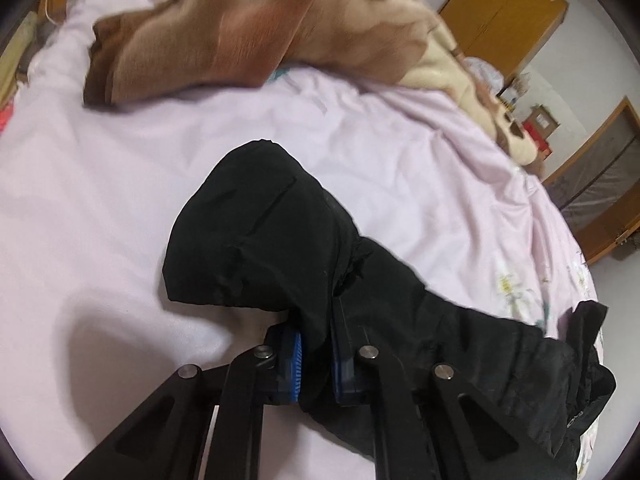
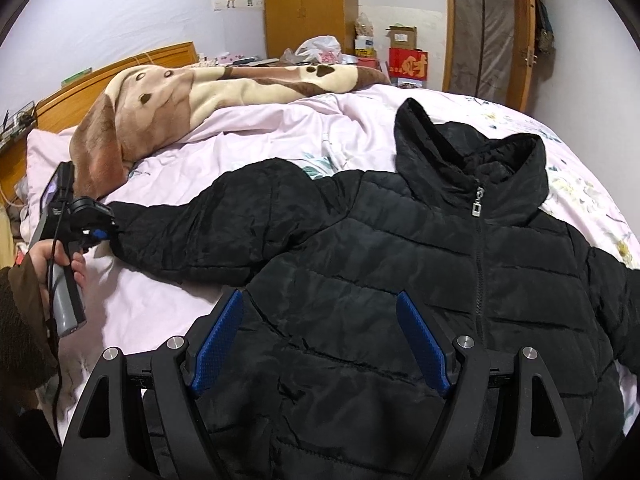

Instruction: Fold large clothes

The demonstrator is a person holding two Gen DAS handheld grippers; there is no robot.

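A black hooded puffer jacket (image 2: 400, 280) lies face up and zipped on the pink bedspread (image 2: 280, 136). Its one sleeve (image 2: 192, 232) stretches to the left. My left gripper (image 1: 316, 356) is shut on the cuff end of that sleeve (image 1: 264, 232) and holds it just above the bed; it also shows in the right wrist view (image 2: 100, 234), held by a hand. My right gripper (image 2: 320, 344) is open and empty, hovering over the jacket's lower front, blue pads (image 2: 220, 344) wide apart.
A brown and cream plush blanket (image 2: 200, 88) lies bunched along the far side of the bed; it also shows in the left wrist view (image 1: 248, 28). A wooden headboard (image 2: 100, 76) is at the left. A wardrobe (image 2: 304, 4), boxes and a door stand beyond.
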